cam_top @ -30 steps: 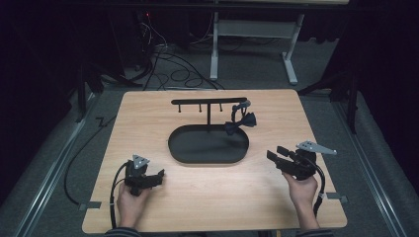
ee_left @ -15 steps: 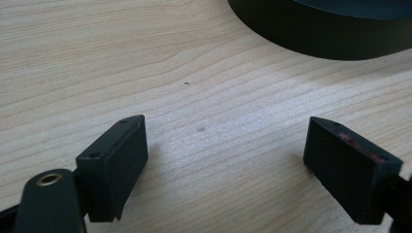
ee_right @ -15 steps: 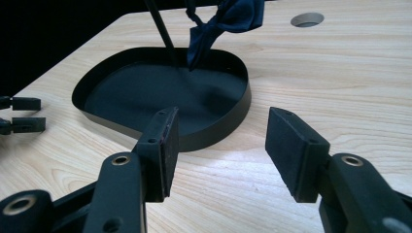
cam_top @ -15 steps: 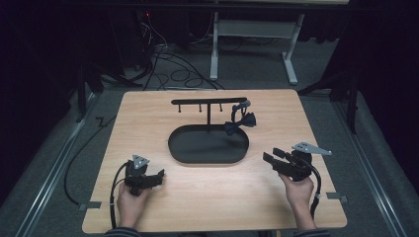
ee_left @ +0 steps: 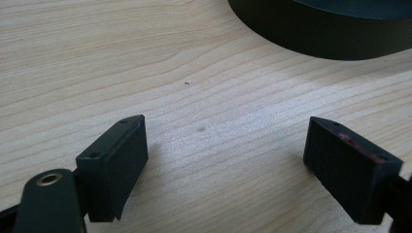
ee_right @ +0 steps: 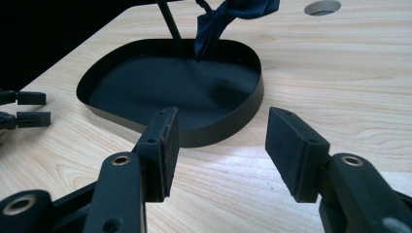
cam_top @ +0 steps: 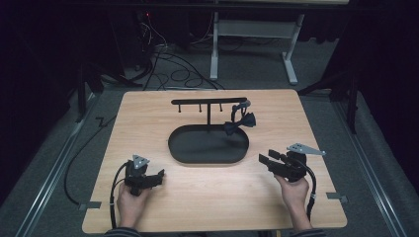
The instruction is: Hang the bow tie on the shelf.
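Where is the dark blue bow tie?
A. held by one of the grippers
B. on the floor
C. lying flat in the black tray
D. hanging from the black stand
D: the bow tie hangs from the right end of the T-shaped stand, above the oval tray; both grippers sit apart, open and empty.

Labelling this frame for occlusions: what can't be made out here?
- How the bow tie is fastened to the stand's bar: too small in the high view; cut off by the top edge in the right gripper view.
- Tray: its inside is cut off by the top edge in the left gripper view.
- The stand's small pegs: too small in the high view to tell their shape.
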`<state>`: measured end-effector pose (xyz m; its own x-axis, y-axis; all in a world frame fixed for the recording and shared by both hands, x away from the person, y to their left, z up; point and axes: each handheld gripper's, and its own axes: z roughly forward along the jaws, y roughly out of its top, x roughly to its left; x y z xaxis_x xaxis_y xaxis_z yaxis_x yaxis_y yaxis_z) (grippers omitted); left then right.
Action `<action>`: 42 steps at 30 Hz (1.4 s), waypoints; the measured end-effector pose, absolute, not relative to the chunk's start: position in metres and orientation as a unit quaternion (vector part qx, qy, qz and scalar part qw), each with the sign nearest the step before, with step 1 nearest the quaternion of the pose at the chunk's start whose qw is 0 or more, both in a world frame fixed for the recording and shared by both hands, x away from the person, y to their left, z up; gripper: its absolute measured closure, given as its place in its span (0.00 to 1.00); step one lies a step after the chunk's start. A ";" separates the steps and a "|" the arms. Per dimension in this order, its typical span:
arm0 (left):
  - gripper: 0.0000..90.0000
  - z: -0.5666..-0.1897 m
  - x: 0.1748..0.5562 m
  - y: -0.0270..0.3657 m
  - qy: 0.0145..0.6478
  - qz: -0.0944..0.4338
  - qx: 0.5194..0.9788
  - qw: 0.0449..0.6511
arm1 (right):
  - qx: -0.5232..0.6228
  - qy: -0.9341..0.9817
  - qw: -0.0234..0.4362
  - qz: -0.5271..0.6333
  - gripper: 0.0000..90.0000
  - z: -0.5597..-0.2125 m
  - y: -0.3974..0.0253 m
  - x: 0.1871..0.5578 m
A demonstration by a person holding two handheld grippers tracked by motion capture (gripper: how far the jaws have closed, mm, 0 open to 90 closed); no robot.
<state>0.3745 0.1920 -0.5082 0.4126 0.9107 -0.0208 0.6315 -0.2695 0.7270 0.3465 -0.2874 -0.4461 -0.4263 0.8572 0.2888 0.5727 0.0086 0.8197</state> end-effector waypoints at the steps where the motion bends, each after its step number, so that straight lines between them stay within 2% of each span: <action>1: 0.18 -0.508 0.375 0.192 0.501 0.206 0.769 0.338 | 0.513 0.696 0.148 0.480 0.53 -0.447 -0.287 0.347; 24: 0.18 -0.508 0.374 0.192 0.501 0.207 0.769 0.339 | 0.522 0.701 0.133 0.467 0.53 -0.464 -0.280 0.347; 42: 0.18 -0.508 0.374 0.192 0.501 0.207 0.769 0.339 | 0.536 0.710 0.120 0.440 0.58 -0.477 -0.276 0.351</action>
